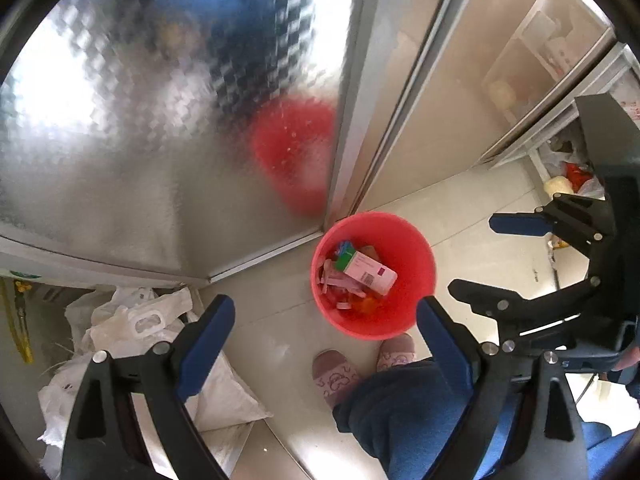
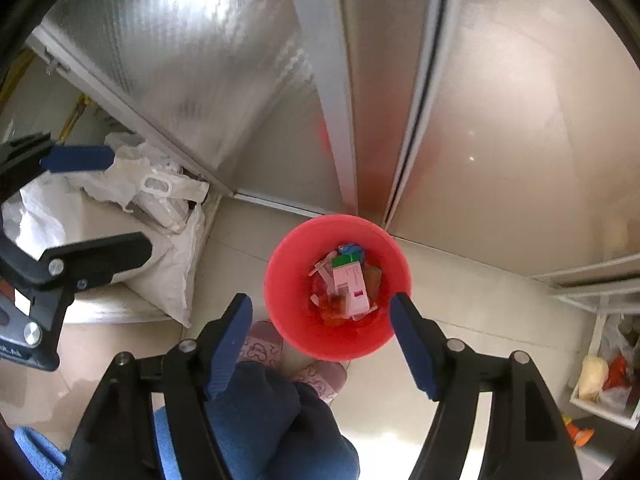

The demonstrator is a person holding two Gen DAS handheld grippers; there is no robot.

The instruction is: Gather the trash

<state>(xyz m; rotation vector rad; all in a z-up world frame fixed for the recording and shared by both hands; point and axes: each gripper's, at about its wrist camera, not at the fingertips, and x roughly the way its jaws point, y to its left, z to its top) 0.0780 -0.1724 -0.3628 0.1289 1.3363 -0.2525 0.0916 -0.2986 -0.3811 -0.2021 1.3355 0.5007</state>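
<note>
Both held high over one red bin (image 2: 280, 280) on floor by frosted door, at slippered feet. Left gripper (image 1: 324, 320) spread, empty; right gripper (image 2: 322, 332) spread, empty. Inside bin: one pink carton (image 2: 352, 284) atop small wrappers, too jumbled to count. Probably light, crushable card; best pinched across narrow sides.

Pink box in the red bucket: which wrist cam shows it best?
Left wrist view. The pink box lies larger there, on top of the trash in the red bucket, with its barcode and green end visible. The right wrist view shows the same box smaller, seen more end-on, print less legible.
</note>
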